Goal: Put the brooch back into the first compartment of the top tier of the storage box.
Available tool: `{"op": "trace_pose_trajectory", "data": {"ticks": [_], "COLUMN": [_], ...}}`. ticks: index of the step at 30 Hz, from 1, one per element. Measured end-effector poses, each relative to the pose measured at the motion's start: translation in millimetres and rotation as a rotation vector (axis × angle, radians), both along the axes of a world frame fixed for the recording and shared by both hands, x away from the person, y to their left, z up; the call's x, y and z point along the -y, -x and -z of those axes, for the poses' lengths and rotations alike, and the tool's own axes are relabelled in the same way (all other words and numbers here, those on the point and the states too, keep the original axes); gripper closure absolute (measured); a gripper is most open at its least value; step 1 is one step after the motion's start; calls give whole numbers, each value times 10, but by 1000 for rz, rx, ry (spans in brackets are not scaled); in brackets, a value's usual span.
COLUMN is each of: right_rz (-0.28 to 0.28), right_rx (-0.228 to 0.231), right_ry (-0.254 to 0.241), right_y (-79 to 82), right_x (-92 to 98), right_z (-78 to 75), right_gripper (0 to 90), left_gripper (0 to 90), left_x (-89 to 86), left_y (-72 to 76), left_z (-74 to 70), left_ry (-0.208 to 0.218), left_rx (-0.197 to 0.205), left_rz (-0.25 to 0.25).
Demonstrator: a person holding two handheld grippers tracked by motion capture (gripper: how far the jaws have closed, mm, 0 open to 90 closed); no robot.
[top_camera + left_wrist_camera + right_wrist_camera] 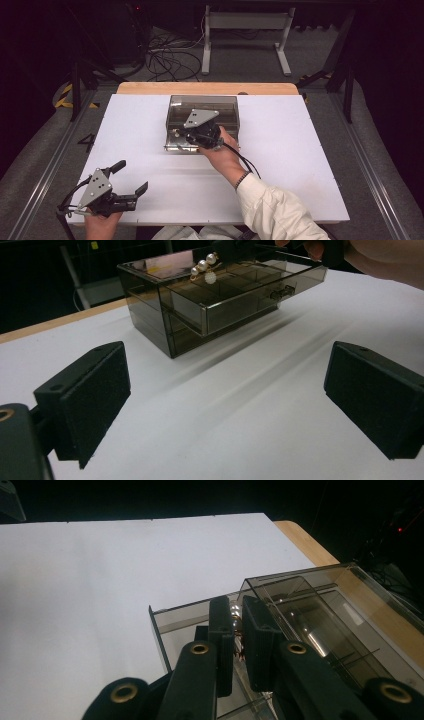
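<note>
Pearl-white beads on a gold-toned hairpin sit clenched in your right claw, held over the pulled-out drawer of the smoky translucent plastic organiser box. Three round pearls run in a row, so the pin's long axis lies slanted, roughly along the box's length. Your left claw rests released, jaws wide apart, low over the white tabletop, well apart from the box.

Only the smoked box interrupts the white table.
</note>
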State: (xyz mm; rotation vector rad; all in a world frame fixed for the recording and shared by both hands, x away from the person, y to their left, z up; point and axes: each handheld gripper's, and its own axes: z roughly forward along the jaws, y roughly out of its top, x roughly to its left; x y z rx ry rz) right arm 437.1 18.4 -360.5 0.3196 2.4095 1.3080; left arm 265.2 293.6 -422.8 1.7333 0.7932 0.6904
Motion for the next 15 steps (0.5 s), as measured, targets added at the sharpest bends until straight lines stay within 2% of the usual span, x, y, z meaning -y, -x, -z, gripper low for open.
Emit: {"op": "trace_pose_trajectory", "data": {"ticks": [6, 9, 15], "right_rz": [-4, -9, -18], "right_rx": [-16, -31, -33], "right_ry": [6, 30, 39], "right_y": [0, 5, 14], "right_x": [-1, -20, -53], "right_z": [13, 40, 63], "right_gripper": [840, 840, 840], "left_gripper": [55, 55, 55], "left_x": [-1, 2, 4], "left_y": [1, 0, 1], "left_z": [-2, -2, -1], "left_ry": [-1, -2, -1], "left_rx": [3, -2, -2], "left_rz": [0, 3, 3]}}
